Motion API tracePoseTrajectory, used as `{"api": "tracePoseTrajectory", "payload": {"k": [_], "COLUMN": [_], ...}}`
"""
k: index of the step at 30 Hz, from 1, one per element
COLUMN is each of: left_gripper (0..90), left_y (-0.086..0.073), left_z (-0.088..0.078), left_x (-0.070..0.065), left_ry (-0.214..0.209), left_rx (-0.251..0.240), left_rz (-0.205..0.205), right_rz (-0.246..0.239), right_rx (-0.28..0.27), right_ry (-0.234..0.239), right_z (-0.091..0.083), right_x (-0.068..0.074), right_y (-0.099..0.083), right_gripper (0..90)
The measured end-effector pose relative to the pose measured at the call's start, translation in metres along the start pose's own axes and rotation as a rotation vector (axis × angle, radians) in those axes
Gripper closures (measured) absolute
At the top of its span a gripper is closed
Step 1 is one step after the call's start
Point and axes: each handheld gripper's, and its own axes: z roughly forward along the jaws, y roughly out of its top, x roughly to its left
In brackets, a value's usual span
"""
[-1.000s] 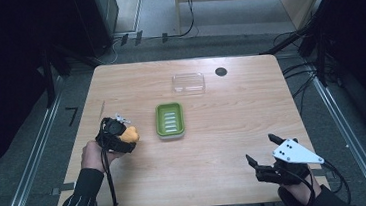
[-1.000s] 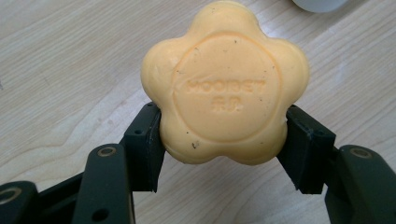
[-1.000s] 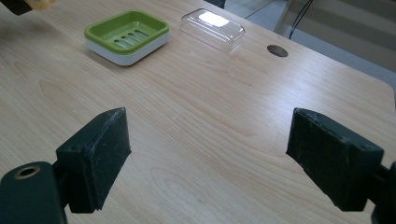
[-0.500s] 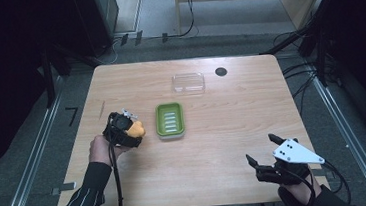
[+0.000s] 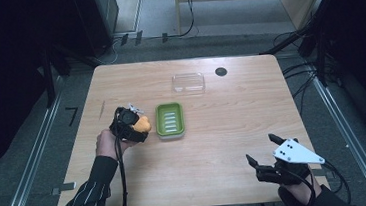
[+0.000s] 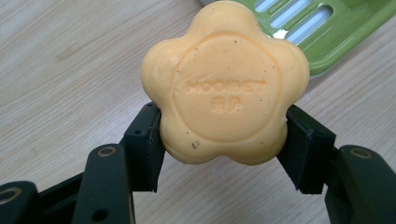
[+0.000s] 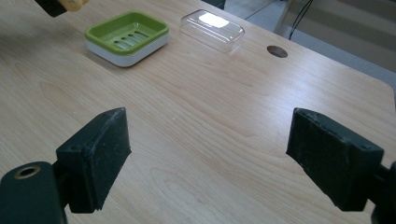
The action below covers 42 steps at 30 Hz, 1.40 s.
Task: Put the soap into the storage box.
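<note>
Here, left tongs (image 6: 223,154) clamped on half-hidden orange soap (image 6: 225,84), right tongs (image 7: 210,158) wide, empty.

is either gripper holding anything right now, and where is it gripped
The left gripper holds an orange flower-shaped soap, its pads pressed on the soap's two opposite side edges, low down. The right gripper is open and holds nothing.
</note>
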Motion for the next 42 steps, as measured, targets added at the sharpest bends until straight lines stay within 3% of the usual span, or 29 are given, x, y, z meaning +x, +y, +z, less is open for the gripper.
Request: {"api": "tracePoseTrajectory", "payload": {"k": [28,42], "left_gripper": [39.3,39.3], "left_y": [0.033,0.056], "left_z": [-0.001,0.002], "left_x": [-0.008,-0.018], "left_ry": [-0.016,-0.056], "left_rx": [-0.067,-0.038], "left_rz": [0.027,0.063], "right_rz": [0.000,0.000], "right_rx": [0.000,0.000], "right_ry": [0.000,0.000], "right_z": [0.000,0.000], "right_x": [0.000,0.000], "right_y": [0.000,0.000], "right_gripper": [13.6,13.6]}}
